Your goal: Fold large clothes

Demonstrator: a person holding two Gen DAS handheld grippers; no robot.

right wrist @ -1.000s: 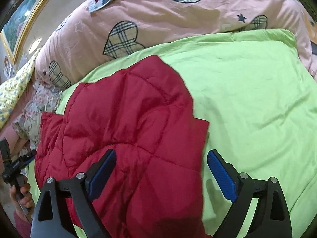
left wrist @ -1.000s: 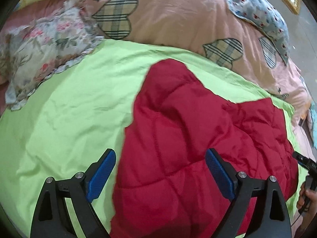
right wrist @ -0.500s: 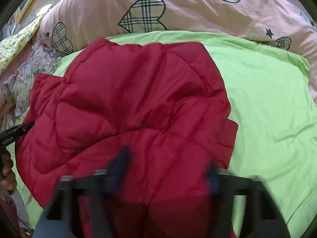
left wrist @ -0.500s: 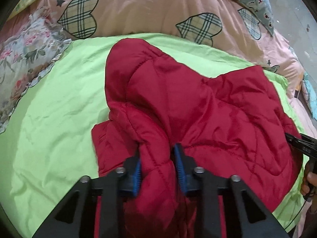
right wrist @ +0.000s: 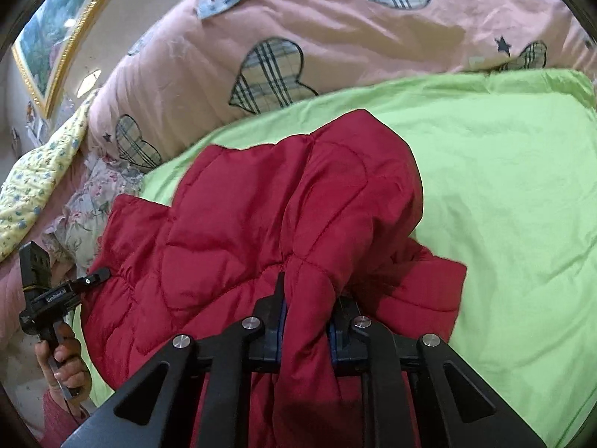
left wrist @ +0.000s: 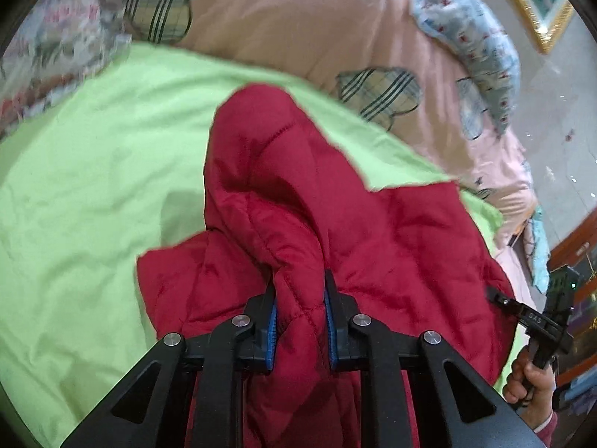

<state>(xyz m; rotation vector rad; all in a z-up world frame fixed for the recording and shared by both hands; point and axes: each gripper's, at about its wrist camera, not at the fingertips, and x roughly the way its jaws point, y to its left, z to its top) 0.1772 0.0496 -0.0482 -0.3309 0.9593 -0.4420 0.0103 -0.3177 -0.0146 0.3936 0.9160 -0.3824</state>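
Observation:
A red quilted jacket (left wrist: 373,216) lies bunched on a lime-green sheet (left wrist: 86,171). In the left wrist view my left gripper (left wrist: 300,295) is closing, and its blue pads press on a raised fold of the jacket's near edge. The right wrist view shows the same jacket (right wrist: 242,224), where my right gripper (right wrist: 308,298) is also closing and pinches another fold of that edge between its pads. The two grips sit at opposite ends of the near edge. A hand (left wrist: 530,384) that holds the right gripper shows at the left view's right border.
The green sheet (right wrist: 503,194) spreads wide around the jacket. Behind it a pink quilt (right wrist: 335,37) with plaid hearts is piled up. A floral pillow (left wrist: 56,37), a blue patterned pillow (left wrist: 481,52) and a gold-framed picture (right wrist: 52,41) lie beyond.
Both grippers went from wide open over the flat jacket to closed on folds of its near edge. The jacket has bunched up and drawn in towards the cameras.

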